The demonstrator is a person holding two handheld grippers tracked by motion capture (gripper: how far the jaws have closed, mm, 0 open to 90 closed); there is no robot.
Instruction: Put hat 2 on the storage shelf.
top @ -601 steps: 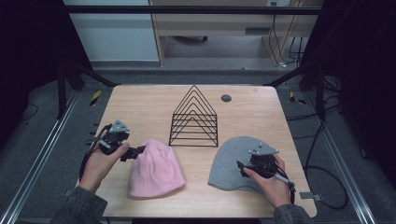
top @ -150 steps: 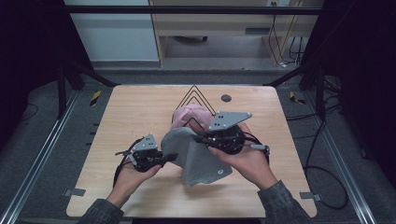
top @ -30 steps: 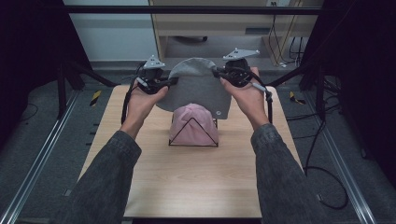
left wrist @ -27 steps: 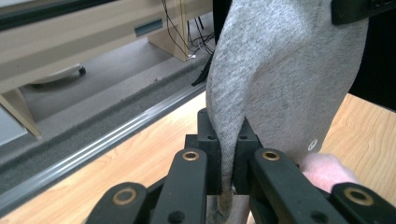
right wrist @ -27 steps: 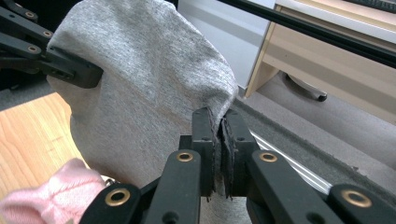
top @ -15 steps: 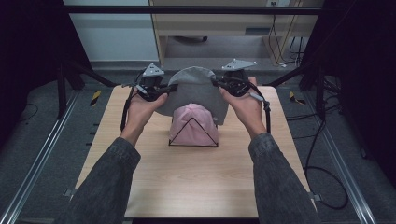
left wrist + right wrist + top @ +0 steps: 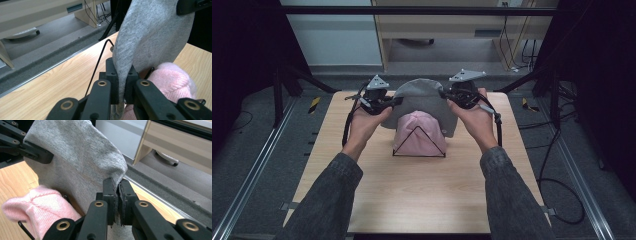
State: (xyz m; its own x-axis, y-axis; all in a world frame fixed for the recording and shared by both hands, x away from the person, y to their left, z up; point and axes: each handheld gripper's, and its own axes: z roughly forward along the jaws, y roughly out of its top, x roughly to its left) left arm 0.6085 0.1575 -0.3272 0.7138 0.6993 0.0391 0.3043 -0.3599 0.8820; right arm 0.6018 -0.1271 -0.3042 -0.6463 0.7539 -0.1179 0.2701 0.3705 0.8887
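Above the far half of the table (image 7: 422,200), the left gripper (image 7: 384,102) and right gripper (image 7: 457,97) each pinch an edge of the grey hat (image 7: 422,97), held over the pink hat (image 7: 418,137) on the wire rack (image 7: 419,155); lowered off-centre, it could snag or tip the rack.

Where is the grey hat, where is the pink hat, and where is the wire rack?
grey hat (image 7: 422,97): high view, on its stretched top panel.
pink hat (image 7: 418,132): high view, on its knitted front.
wire rack (image 7: 404,142): high view, on the front triangle's left slanted wire.
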